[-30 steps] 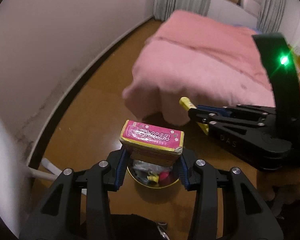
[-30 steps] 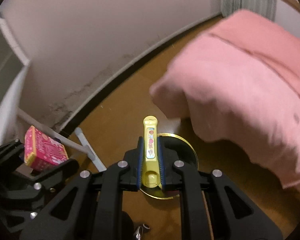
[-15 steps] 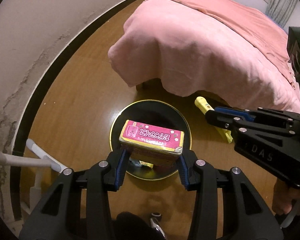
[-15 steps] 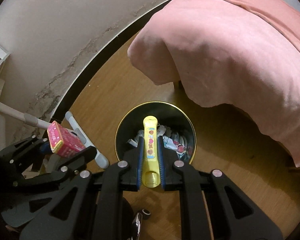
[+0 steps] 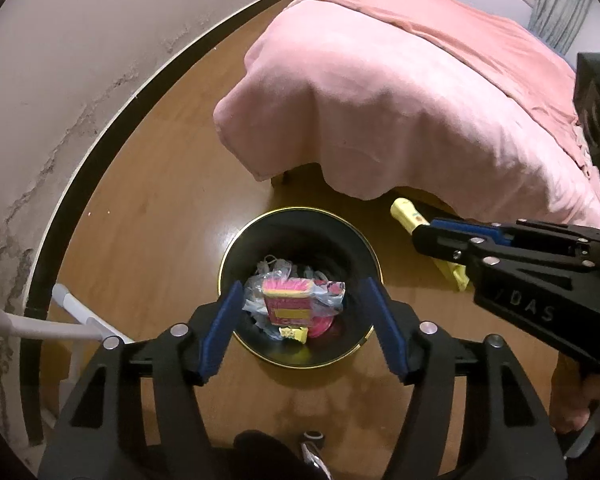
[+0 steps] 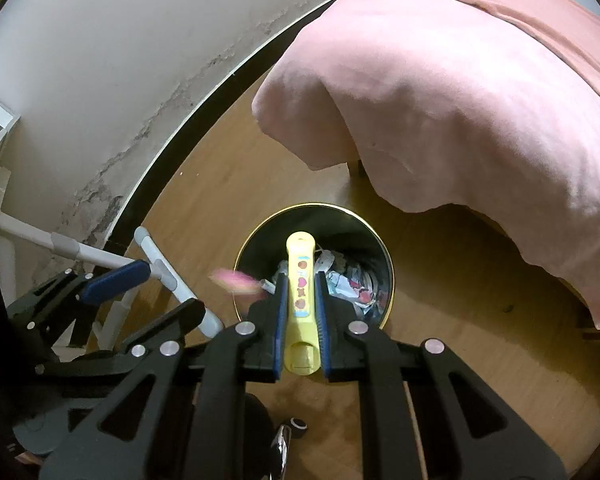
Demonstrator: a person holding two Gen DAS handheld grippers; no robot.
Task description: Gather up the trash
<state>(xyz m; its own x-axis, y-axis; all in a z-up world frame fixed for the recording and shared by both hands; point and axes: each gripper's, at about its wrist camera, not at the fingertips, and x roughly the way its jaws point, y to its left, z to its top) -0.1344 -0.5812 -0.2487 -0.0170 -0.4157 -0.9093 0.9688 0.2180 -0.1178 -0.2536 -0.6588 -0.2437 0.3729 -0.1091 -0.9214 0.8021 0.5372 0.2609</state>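
Pink box (image 5: 290, 304) just released, now dropping into black bin (image 5: 364, 240) among wrappers; left gripper (image 5: 300, 328) fingers opening, empty. Right gripper (image 6: 300, 308) fingers clamped on yellow tube (image 6: 300, 296) above bin: 1 item left.

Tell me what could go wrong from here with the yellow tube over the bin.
1. The right gripper is shut on the yellow tube, whose tip only just reaches over the bin's gold rim; released from here, it might clip the near edge and land on the wooden floor.
2. The left gripper, jaws opening with nothing between them, hangs over the same bin beside the right one, so the two could knock together.
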